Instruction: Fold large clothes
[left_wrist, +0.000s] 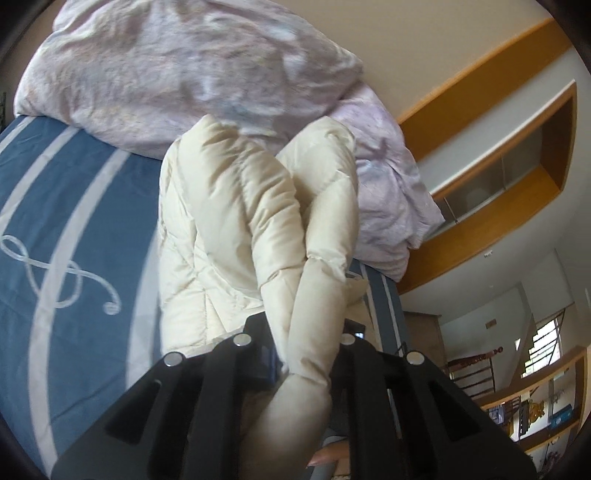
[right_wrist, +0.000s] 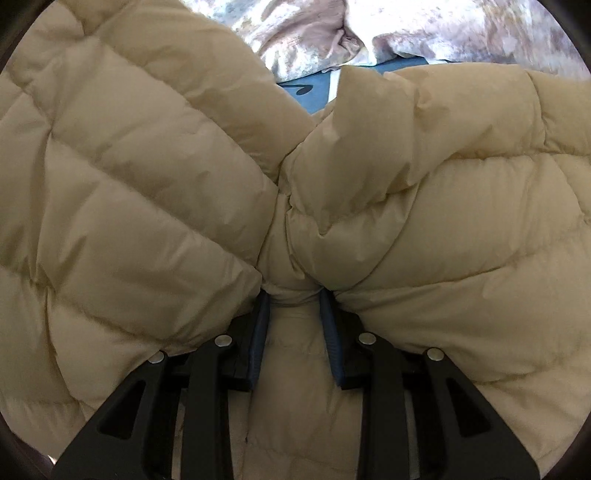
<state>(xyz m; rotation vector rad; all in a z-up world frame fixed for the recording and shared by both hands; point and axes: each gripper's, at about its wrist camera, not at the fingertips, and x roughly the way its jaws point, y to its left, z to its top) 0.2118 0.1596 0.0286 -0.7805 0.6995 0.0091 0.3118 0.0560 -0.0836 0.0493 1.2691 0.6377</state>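
Both grippers hold the cream puffer jacket (left_wrist: 229, 221), which lies on a blue sheet (left_wrist: 74, 206) in the middle of the left wrist frame, with a crumpled pink duvet (left_wrist: 177, 66) across the top. The left gripper (left_wrist: 306, 354) has its jaws narrow, pinched on a quilted strip of the jacket, probably a sleeve or front edge, that rises from lower centre. In the right wrist frame the jacket fills nearly everything; the right gripper (right_wrist: 293, 299) clamps a thicker bunch of padding at lower centre, its jaws part closed around it.

To fold well, I judge the left strip should be carried across the body while the right grip stays as the anchor, keeping the seam lines parallel. The padding is slippery and springy, so it may slide out or puff back open.

No containers appear; the wooden shelves (left_wrist: 517, 158) at right are too blurred to read.
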